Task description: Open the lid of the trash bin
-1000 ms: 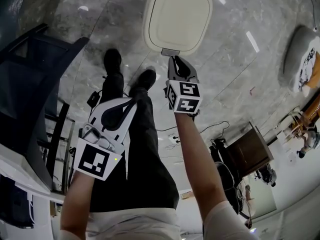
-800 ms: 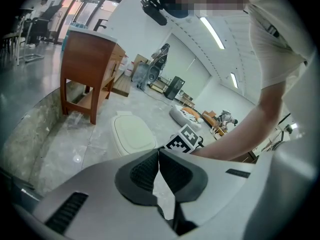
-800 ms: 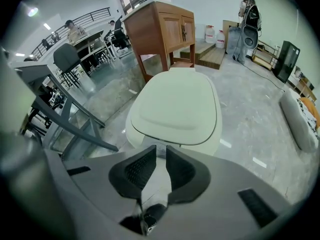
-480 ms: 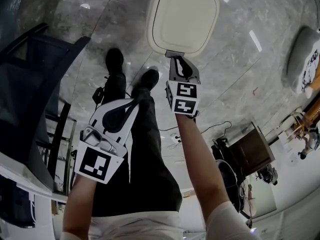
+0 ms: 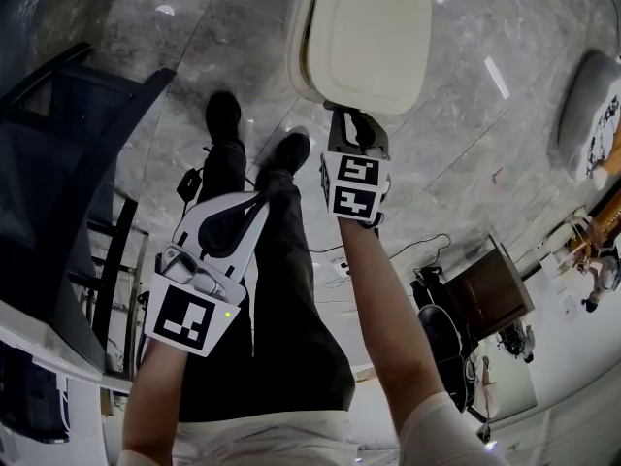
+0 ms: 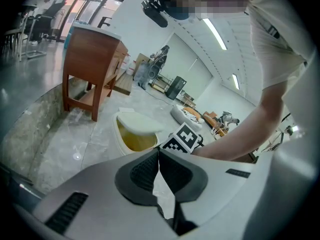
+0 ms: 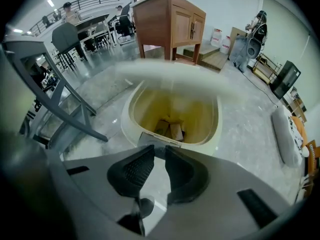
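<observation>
Cream plastic trash bin stands on the floor, far centre, its cream lid part-raised. Right gripper is pinched together, empty, tips at the grey front tab. Left gripper is clenched, idle, near left. Press tab squarely until lid swings fully back.

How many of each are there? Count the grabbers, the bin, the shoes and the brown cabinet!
Grippers: 2, the left gripper and the right gripper
Trash bin: 1
Shoes: 2
Wooden cabinet: 1
Total: 6
</observation>
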### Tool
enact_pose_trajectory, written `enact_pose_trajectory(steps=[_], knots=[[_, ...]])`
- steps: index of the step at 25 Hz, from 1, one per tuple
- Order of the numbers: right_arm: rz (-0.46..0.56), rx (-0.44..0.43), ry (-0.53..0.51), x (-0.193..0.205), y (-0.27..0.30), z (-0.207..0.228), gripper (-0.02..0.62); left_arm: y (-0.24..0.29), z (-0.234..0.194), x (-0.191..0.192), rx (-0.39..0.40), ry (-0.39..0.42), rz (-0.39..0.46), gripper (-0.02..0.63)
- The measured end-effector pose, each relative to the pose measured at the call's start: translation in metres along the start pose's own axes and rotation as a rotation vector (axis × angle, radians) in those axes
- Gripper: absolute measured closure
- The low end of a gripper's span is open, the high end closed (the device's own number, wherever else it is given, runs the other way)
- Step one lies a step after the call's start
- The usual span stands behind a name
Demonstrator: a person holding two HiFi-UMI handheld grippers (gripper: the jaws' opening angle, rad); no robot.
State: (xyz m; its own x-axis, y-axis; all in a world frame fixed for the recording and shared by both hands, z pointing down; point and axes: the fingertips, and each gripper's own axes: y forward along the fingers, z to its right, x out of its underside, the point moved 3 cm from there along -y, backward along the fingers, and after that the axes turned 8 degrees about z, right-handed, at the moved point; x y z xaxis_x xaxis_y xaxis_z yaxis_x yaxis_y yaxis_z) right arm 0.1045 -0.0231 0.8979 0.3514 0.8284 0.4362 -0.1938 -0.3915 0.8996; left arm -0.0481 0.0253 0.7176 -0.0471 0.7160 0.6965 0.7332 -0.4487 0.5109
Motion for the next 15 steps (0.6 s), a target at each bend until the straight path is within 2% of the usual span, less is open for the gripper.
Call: enact_pose_trajectory(steps=[8,15], knots=[[-0.005,-0.011,0.013,-0.001,0.000,0.001,0.514,-0.002,0.002,-0.002,-0.005,0.000,0.004,0.588],[-0.004,-0.089,0.015,-0.002,0.002,0.002,0.514,-0.005,0.004,-0.010,-0.011,0.025,0.023,0.588]])
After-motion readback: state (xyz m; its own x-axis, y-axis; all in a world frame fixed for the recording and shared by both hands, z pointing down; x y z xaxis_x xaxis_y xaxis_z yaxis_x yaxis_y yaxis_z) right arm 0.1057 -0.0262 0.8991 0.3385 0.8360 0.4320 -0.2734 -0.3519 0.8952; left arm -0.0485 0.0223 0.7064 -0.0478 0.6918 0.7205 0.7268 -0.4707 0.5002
